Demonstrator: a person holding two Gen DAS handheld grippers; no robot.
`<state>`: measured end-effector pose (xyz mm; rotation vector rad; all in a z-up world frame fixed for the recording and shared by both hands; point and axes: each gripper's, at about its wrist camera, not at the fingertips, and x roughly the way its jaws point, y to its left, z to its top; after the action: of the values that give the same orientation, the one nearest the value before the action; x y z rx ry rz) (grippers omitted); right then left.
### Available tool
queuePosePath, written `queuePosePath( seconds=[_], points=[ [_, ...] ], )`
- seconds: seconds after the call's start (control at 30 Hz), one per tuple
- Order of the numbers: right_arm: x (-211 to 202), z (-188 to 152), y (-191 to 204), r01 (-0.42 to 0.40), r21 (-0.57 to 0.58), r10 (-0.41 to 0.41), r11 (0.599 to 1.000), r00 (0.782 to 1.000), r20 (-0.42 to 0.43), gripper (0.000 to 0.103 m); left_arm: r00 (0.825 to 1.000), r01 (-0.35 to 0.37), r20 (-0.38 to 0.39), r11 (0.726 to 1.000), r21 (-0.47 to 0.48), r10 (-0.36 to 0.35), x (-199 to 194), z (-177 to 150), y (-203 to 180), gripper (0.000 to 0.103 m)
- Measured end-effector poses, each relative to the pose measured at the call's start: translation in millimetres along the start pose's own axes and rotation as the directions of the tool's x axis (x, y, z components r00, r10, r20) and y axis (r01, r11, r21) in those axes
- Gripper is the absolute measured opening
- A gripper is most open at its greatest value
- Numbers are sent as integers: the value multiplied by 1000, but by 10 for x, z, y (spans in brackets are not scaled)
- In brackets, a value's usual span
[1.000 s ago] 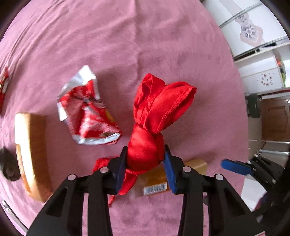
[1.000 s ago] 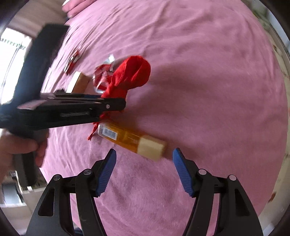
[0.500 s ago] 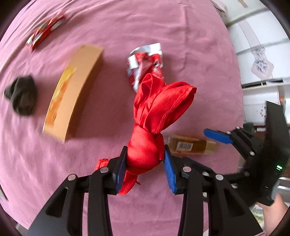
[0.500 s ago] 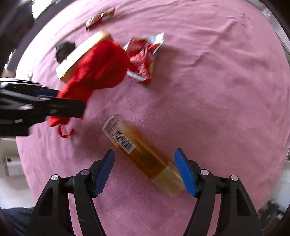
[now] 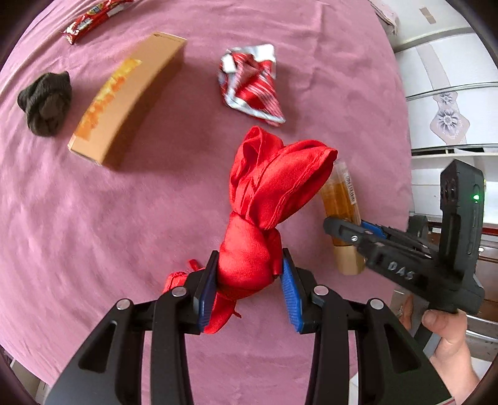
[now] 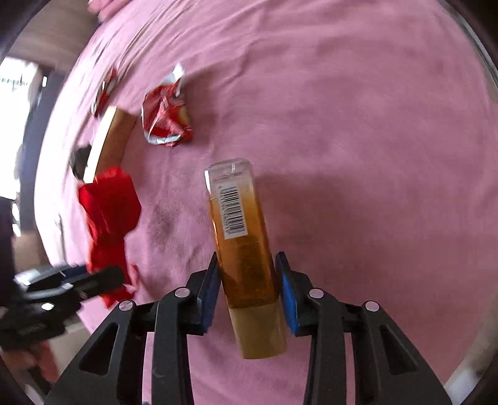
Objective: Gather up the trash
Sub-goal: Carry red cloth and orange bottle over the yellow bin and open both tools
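Note:
My left gripper (image 5: 249, 288) is shut on a knotted red cloth (image 5: 264, 199) and holds it above the pink tablecloth (image 5: 93, 224). My right gripper (image 6: 247, 288) is shut on an amber bottle (image 6: 241, 236) with a barcode label and a tan cap. In the left wrist view the bottle (image 5: 339, 199) sits in the right gripper's blue pads, just right of the cloth. The red cloth also shows in the right wrist view (image 6: 109, 215), at the left.
On the tablecloth lie a crumpled red and silver wrapper (image 5: 252, 87), a long tan box (image 5: 124, 93), a black wad (image 5: 45, 102) and a red snack bar wrapper (image 5: 90, 18). White cabinets (image 5: 445, 78) stand beyond the table's right edge.
My right gripper has closed on the amber bottle, which lay loose on the cloth before. My left gripper has kept hold of the red cloth while its view swung across the table.

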<state>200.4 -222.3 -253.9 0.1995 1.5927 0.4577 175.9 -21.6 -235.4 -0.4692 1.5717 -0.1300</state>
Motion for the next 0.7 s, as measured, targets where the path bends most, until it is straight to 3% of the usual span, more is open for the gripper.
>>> queuePosePath(
  seconds=[0.7],
  points=[
    [-984,-1346,-535,-57,181,23,982,983,182,31,997,54,-55,983,174,-45,119,-1026,-1102,38]
  ],
)
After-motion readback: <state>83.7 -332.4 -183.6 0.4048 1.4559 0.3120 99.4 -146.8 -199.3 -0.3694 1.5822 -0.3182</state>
